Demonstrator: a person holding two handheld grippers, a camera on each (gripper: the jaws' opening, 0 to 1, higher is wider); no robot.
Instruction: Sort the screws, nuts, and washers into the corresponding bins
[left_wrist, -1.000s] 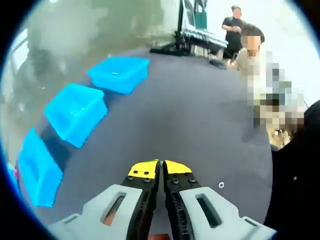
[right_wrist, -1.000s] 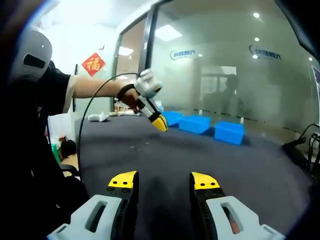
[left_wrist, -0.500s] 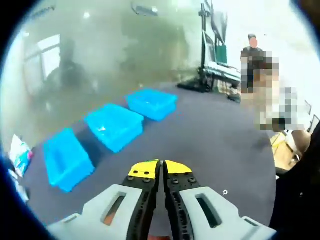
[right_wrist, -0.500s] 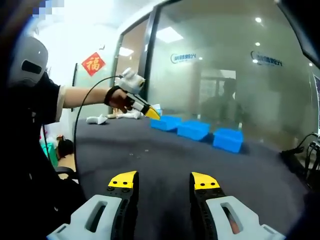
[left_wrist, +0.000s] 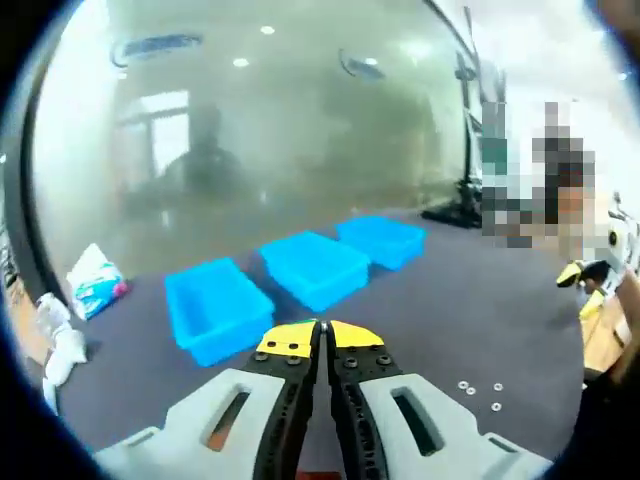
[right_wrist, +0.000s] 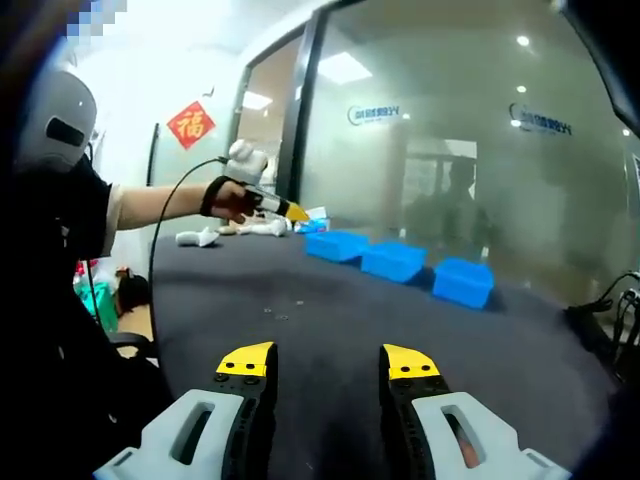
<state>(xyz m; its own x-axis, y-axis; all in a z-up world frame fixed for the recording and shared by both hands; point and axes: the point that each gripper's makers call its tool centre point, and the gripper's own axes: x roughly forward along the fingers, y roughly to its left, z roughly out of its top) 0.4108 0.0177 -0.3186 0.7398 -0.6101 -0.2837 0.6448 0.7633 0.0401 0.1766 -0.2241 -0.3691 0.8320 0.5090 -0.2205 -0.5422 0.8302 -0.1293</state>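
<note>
Raised toward the bins (left_wrist: 315, 268), left gripper (left_wrist: 320, 335) is pressed together, right gripper (right_wrist: 331, 360) spread; tiny slippery washers (left_wrist: 478, 390) need edge pinching.

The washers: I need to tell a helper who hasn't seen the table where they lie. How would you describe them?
In the left gripper view, find the dark grey table with three blue bins in a row near the glass wall. The washers lie on the bare table, right of the left gripper: a few tiny pale rings, far smaller than anything nearby.
</note>
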